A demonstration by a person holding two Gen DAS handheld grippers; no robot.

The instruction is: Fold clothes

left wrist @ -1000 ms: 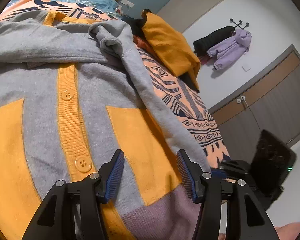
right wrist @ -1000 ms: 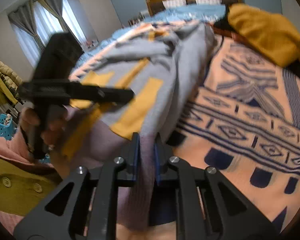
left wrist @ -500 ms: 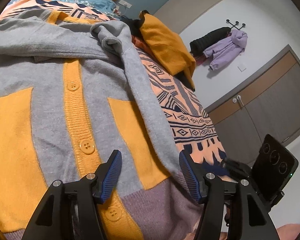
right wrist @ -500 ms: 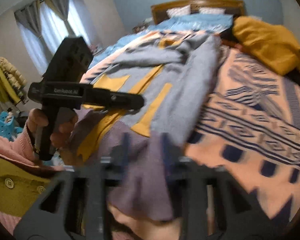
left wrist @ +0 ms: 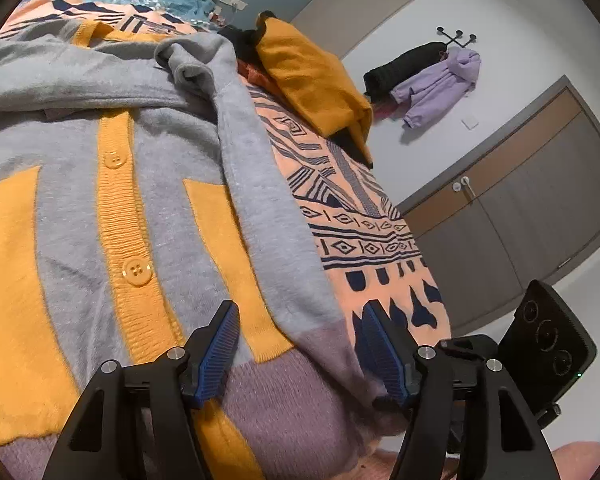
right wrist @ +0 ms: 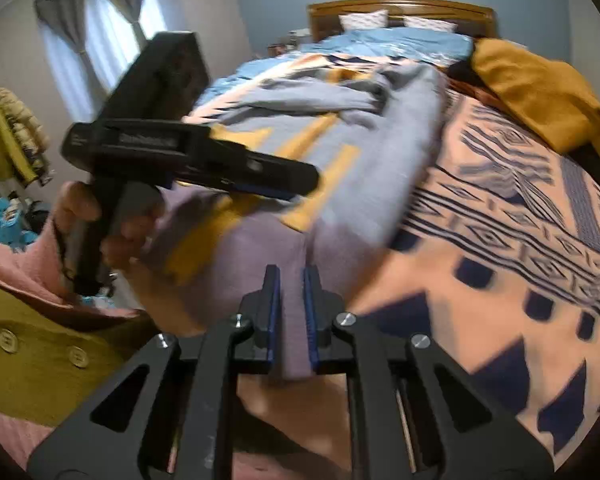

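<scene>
A grey cardigan [left wrist: 160, 184] with yellow button band, yellow pockets and a purple hem lies spread on the bed. My left gripper [left wrist: 299, 308] hovers over the hem's right corner. Its jaws are opening, and the cloth lies under them untouched by the pads. In the right wrist view my right gripper [right wrist: 291, 272] is closing, with a fold of the purple hem [right wrist: 292, 344] pinched between its blue pads. The left gripper [right wrist: 306, 180] shows there from the side, held by a hand [right wrist: 128, 216] over the cardigan [right wrist: 380, 168]. The right gripper's black housing [left wrist: 548, 344] sits at the lower right.
An orange and navy patterned blanket [left wrist: 360, 232] covers the bed to the right of the cardigan. A mustard garment [right wrist: 540, 92] is heaped near the headboard [right wrist: 400, 8]. Wardrobe doors [left wrist: 520, 220] and a purple jacket [left wrist: 448, 80] on a wall hook lie beyond the bed.
My right gripper let go, blurred open, then shut again on the purple hem. My left gripper's jaws spread wider and drew back toward the hem.
</scene>
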